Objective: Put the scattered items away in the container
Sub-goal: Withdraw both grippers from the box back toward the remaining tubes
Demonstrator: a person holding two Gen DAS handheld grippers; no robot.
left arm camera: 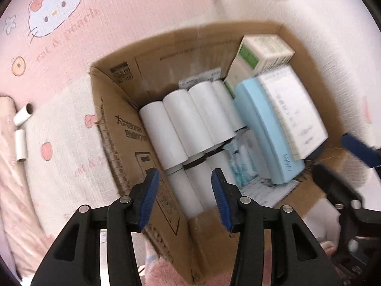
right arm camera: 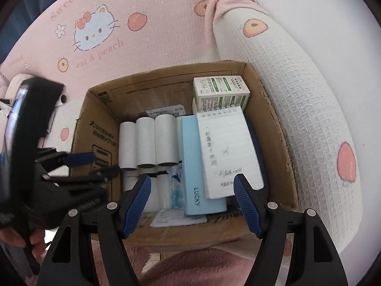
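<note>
2 grippers over cardboard box (right arm camera: 100,128) on pink cartoon-print bedding (right arm camera: 166,23). Left gripper (left arm camera: 185,190): jaws parted, nothing between. Right gripper (right arm camera: 193,200): jaws spread wide, released, empty. Inside box: white paper tubes (left arm camera: 181,124) in rows at left, light-blue case (right arm camera: 193,162) beside them, spiral notepad (right arm camera: 226,150) leaning on it, green-white carton (right arm camera: 220,93) at far corner. 2 tubes (left arm camera: 21,128) lie outside on bedding.

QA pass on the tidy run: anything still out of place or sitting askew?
Two white paper tubes still lie on the pink mat, outside the cardboard box, to its left in the left wrist view. Inside the box, the spiral notepad rests tilted across the light blue case. No visible spill or damage.
</note>
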